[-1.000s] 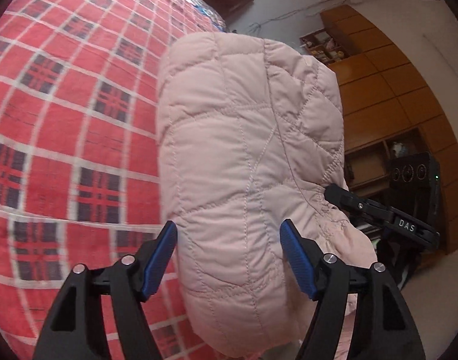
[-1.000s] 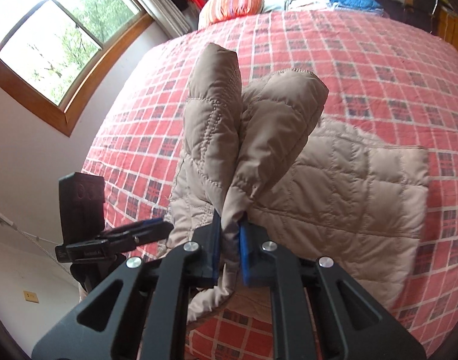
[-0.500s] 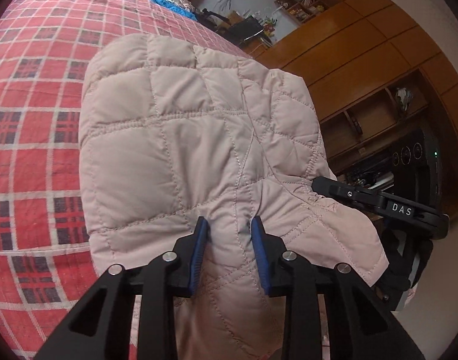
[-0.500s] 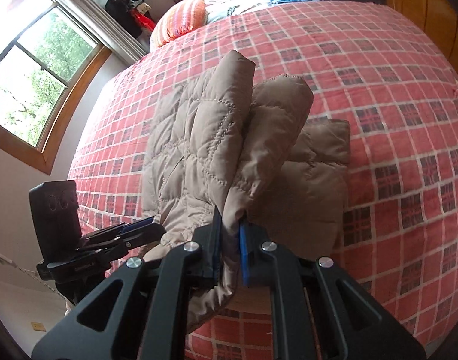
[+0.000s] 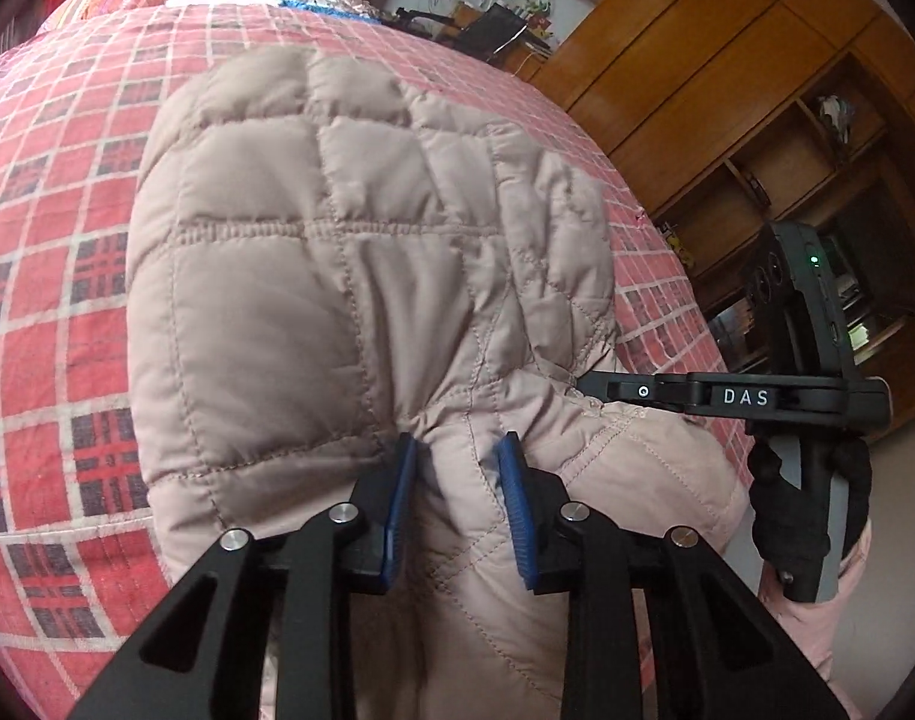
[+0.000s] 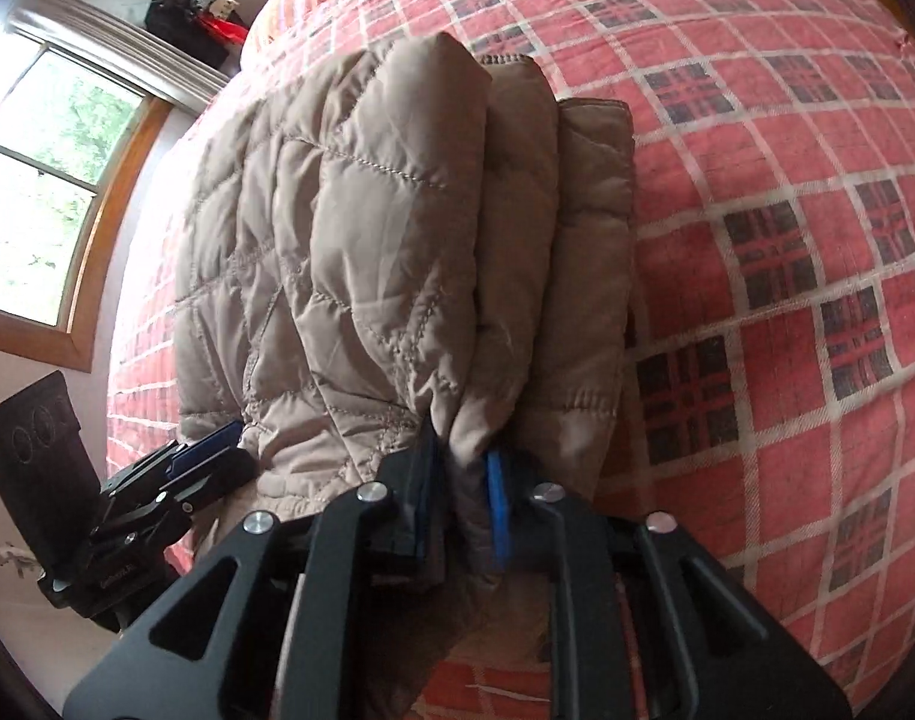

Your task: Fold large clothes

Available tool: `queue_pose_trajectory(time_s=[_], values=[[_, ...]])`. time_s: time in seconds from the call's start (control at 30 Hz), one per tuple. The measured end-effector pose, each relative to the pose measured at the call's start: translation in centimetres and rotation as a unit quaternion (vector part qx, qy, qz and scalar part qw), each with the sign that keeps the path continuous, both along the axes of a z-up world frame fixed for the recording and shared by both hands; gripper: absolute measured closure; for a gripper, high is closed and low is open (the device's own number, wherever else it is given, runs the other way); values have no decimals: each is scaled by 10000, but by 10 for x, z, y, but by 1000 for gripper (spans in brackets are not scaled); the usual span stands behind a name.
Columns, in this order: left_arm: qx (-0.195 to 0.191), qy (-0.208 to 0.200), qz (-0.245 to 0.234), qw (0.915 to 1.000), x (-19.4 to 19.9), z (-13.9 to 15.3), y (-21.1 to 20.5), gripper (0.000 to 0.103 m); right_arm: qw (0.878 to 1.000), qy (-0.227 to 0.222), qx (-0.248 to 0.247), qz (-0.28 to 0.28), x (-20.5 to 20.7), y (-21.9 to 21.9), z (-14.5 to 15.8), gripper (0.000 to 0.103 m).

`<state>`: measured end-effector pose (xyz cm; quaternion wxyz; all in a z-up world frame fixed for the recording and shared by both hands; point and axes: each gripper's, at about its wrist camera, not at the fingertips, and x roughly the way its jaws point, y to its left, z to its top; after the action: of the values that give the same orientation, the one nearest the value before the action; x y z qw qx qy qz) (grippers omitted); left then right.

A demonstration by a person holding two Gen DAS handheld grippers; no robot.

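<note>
Jacket [image 5: 361, 276] on bed [image 5: 43, 300], already doubled into stacked layers. Left claw [image 5: 456, 501] and right claw [image 6: 462, 492] each pinch its 6 o'clock edge. Left, I'd judge: lay down, release, flatten.

right gripper [image 6: 460, 495] pinches the near edge of the quilted jacket [image 6: 361, 252], bunched in thick folds over the red plaid bed [image 6: 787, 192]; left gripper [image 6: 202, 459] at its left edge.

Jacket [image 5: 349, 276] now folded flatter
</note>
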<state>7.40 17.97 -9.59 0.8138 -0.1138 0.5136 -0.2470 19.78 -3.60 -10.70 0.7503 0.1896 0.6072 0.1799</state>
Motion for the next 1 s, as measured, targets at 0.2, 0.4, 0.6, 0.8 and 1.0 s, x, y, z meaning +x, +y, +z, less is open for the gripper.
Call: queue_pose_trajectory(time_s=[0.2, 0.4, 0.6, 0.8, 1.0], values=[[253, -556, 350, 9975, -37, 35, 27, 53, 9992, -333, 201, -109, -31, -20, 33, 66], [370, -249, 806, 9957, -62, 14, 55, 43, 9981, -428, 249, 363, -74, -2, 47, 50], [296, -172, 837, 9959, -65, -3, 57, 42, 9976, -399, 189, 537, -83, 12, 32, 98], [312, -271, 754, 9963, -65, -5, 57, 37, 9970, -693, 5, 334, -112, -6, 38, 99], [403, -134, 686, 9967, -51, -25, 44, 32, 9995, -55, -39, 293, -106, -2, -20, 99]])
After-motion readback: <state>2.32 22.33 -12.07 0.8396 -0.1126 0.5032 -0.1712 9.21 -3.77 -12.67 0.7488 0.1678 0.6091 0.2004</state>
